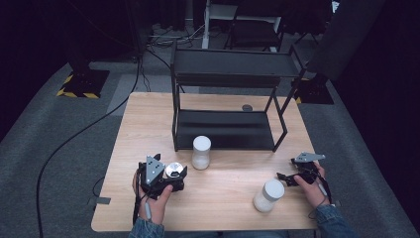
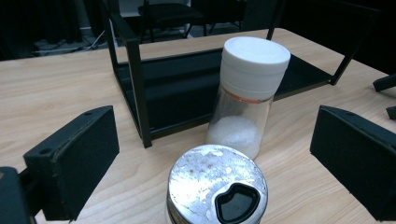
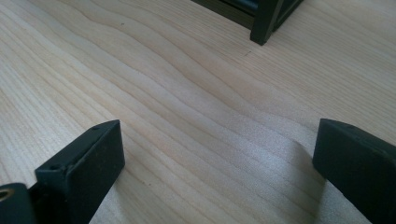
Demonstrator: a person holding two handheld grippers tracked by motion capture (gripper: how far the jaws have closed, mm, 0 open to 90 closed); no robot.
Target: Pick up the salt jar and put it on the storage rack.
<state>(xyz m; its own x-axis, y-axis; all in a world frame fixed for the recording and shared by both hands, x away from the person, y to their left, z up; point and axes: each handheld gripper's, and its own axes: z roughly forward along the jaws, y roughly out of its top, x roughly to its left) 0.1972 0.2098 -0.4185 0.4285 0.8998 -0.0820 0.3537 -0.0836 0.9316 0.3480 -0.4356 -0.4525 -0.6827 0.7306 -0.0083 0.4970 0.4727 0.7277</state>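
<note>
Metal-lidded shaker [image 2: 217, 186] sits untouched between wide left tongs [image 2: 210, 154]; right tongs [image 3: 219, 168] gape over bare wood.

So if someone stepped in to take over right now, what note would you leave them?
Left gripper: open, jaws either side of the metal-lidded shaker, not yet closed on it.
Right gripper: open, holding nothing, over bare table near the rack's front right leg.
Two white-capped jars stand on the table: one just in front of the black rack, one near the right hand.
Done: nothing on the rack's shelves so far.
Left: probably grip the shaker, then move the containers, perhaps onto the rack.
</note>
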